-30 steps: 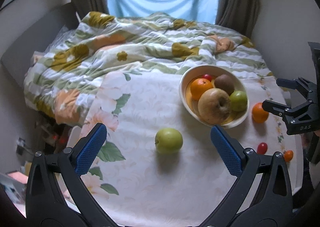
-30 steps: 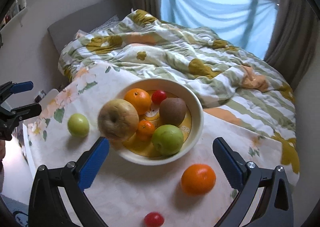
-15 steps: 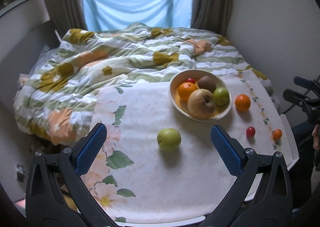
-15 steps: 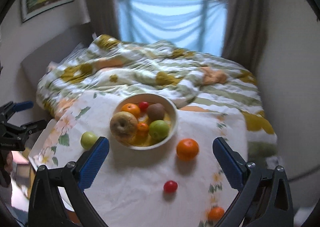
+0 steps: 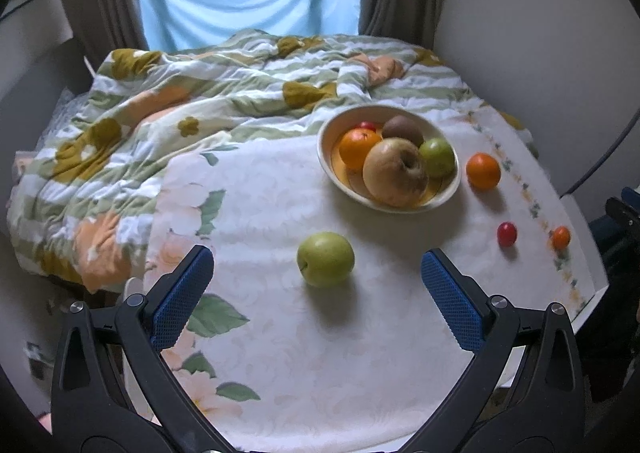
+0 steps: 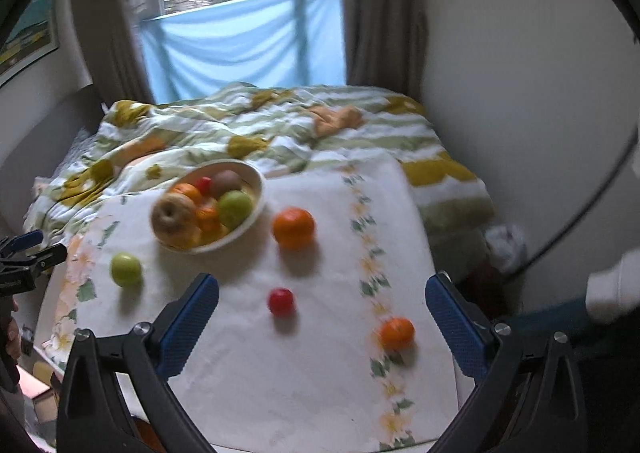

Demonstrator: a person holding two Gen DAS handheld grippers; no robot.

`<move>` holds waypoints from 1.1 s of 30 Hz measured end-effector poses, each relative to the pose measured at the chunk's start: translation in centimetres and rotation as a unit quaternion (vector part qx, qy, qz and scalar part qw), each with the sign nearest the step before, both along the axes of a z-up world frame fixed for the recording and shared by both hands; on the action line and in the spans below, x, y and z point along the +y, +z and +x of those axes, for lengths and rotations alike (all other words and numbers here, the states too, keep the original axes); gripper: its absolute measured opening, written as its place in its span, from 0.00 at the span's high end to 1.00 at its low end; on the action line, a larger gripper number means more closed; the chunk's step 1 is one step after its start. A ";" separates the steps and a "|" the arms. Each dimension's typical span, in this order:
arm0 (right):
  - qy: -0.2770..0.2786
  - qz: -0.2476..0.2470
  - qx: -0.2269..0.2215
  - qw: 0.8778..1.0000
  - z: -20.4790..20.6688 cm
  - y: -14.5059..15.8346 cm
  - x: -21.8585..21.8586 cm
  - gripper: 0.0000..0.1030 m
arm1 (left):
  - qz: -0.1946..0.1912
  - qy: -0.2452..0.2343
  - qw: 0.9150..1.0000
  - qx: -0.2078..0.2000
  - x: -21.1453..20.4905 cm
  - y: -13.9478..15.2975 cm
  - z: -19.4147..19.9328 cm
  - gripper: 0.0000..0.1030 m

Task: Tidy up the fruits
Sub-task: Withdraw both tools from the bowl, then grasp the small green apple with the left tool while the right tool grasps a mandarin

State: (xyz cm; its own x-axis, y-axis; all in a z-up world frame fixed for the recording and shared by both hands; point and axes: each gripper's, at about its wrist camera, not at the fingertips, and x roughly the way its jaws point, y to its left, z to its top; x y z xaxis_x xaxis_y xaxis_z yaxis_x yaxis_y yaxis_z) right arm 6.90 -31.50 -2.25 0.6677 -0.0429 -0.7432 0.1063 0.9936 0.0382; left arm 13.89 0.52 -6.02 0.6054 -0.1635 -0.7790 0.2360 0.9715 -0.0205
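Observation:
A cream bowl (image 5: pixel 444 202) (image 6: pixel 256 189) holds an orange, a large tan apple, a green apple, a kiwi and a small red fruit. On the floral tablecloth lie a loose green apple (image 5: pixel 325 259) (image 6: pixel 126 269), a big orange (image 5: pixel 483 170) (image 6: pixel 293 228), a small red fruit (image 5: pixel 507 234) (image 6: pixel 281 301) and a small orange fruit (image 5: pixel 561 237) (image 6: pixel 397 333). My left gripper (image 5: pixel 318 273) is open and empty, just short of the green apple. My right gripper (image 6: pixel 322 295) is open and empty above the small red fruit.
The table (image 5: pixel 320 373) stands against a bed with a rumpled flowered duvet (image 5: pixel 200 105). A wall (image 5: pixel 540 33) is on the right, a curtained window behind. The table's near edge (image 6: pixel 280 445) lies close under the grippers.
Both grippers have pulled back and up from the table, so the bowl and fruits look smaller and farther. The right view has swung right, showing the small orange fruit. No fruit moved.

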 end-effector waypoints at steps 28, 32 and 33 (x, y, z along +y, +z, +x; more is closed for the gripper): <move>-0.062 0.011 0.092 0.994 1.9 -11.7 -4.4 0.15 | 0.019 -0.017 0.994 0.102 -2.6 -11.3 5.8 0.27; -0.063 0.006 0.099 0.993 2.4 -12.2 -4.5 0.21 | 0.027 -0.015 0.994 0.105 -2.6 -11.6 5.8 0.37; -0.065 0.004 0.099 0.993 2.4 -12.2 -4.5 0.24 | 0.027 -0.015 0.994 0.104 -2.5 -11.6 5.8 0.38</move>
State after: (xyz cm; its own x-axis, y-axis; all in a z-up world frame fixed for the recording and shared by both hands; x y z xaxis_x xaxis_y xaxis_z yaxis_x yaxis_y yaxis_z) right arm 9.34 -35.95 -14.47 0.4970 -0.1128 -0.8604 0.2407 0.9705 0.0118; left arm 19.67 -1.99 -17.60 0.4250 -0.1334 -0.8953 0.2609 0.9652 -0.0200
